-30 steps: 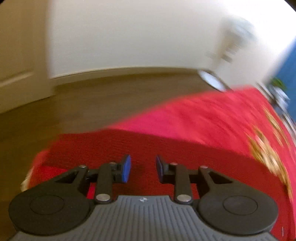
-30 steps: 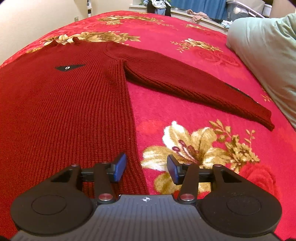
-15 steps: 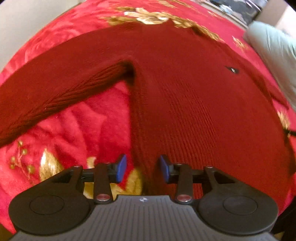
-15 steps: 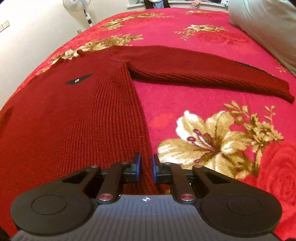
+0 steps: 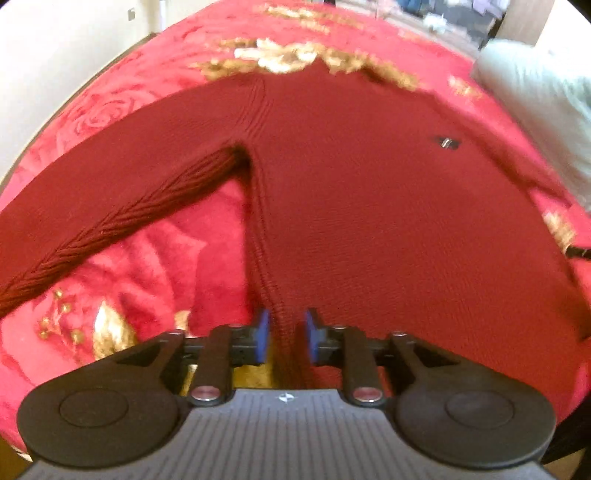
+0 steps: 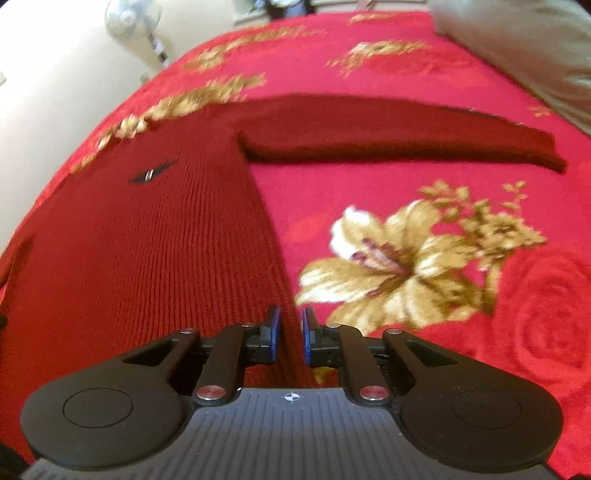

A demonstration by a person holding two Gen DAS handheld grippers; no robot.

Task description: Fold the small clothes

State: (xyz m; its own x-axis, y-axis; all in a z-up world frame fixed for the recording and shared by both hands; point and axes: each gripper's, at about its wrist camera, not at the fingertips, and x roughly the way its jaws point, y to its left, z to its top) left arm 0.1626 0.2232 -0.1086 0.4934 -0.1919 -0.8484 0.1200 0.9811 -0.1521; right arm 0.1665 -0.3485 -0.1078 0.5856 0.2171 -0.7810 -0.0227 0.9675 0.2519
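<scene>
A dark red knit sweater (image 5: 369,206) lies flat and face up on a red floral blanket (image 5: 155,266), both sleeves spread out. My left gripper (image 5: 284,334) is closed on the sweater's bottom hem at its left side seam. My right gripper (image 6: 290,334) is shut on the hem at the right side seam of the sweater (image 6: 166,240). The right sleeve (image 6: 399,136) stretches out to the right. A small black logo (image 6: 151,173) marks the chest.
A grey-green pillow (image 6: 517,44) lies at the far right of the bed (image 6: 443,314). A standing fan (image 6: 129,18) is by the cream wall at the far left. Clutter sits beyond the head of the bed.
My left gripper swung from the floor side onto the sweater's left hem corner and closed on it. My right gripper closed on the right hem corner and lifted slightly.
</scene>
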